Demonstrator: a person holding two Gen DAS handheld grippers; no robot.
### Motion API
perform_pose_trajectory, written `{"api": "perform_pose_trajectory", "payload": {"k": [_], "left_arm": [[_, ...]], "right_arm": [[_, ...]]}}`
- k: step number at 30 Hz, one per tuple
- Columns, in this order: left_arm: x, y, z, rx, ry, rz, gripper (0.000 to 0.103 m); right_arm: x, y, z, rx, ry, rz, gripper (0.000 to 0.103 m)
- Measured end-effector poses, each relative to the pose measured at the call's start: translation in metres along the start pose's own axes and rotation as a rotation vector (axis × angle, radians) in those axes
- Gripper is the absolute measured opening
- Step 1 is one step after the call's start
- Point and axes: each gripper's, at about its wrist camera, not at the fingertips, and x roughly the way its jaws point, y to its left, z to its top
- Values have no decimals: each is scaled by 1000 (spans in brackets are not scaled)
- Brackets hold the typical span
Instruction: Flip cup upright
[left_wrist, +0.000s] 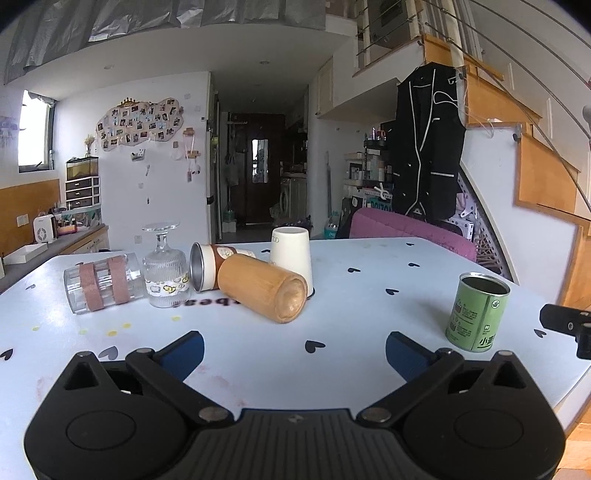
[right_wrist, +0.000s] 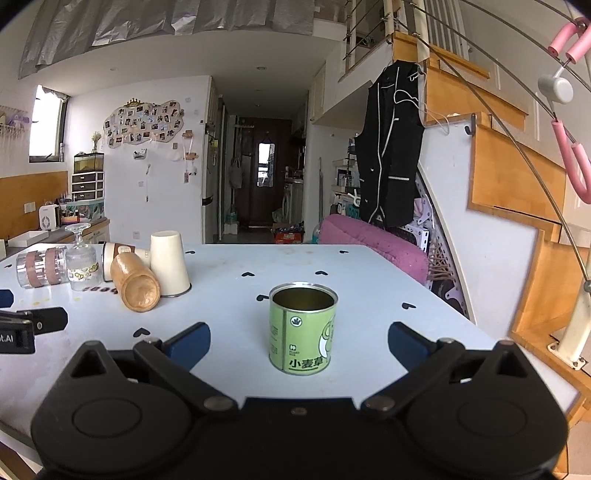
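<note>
A wooden cup (left_wrist: 264, 287) lies on its side on the white table (left_wrist: 351, 314), its base toward me; it also shows in the right wrist view (right_wrist: 135, 282). Behind it a white cup (left_wrist: 291, 256) (right_wrist: 168, 264) stands upside down. A steel-lined cup (left_wrist: 207, 266) and a clear glass with brown bands (left_wrist: 103, 288) lie on their sides. A stemmed glass (left_wrist: 164, 273) stands inverted. A green tin can (right_wrist: 302, 328) (left_wrist: 476, 312) stands upright, open end up. My left gripper (left_wrist: 294, 349) is open and empty, short of the wooden cup. My right gripper (right_wrist: 299, 341) is open around the can without touching it.
The table's right edge (right_wrist: 461, 314) drops off near a pink chair (right_wrist: 373, 247) and a wooden staircase (right_wrist: 517, 177). A counter with drawers (right_wrist: 86, 188) stands at the far left. The other gripper's black tip shows at the frame edge in the left wrist view (left_wrist: 569, 325) and in the right wrist view (right_wrist: 33, 325).
</note>
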Motion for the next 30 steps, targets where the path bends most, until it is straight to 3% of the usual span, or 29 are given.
{"api": "perform_pose_trajectory", "payload": {"k": [30], "left_arm": [[-1, -1, 1, -2, 1, 0, 103]], "right_arm": [[1, 0, -2, 0, 5, 4, 103]]}}
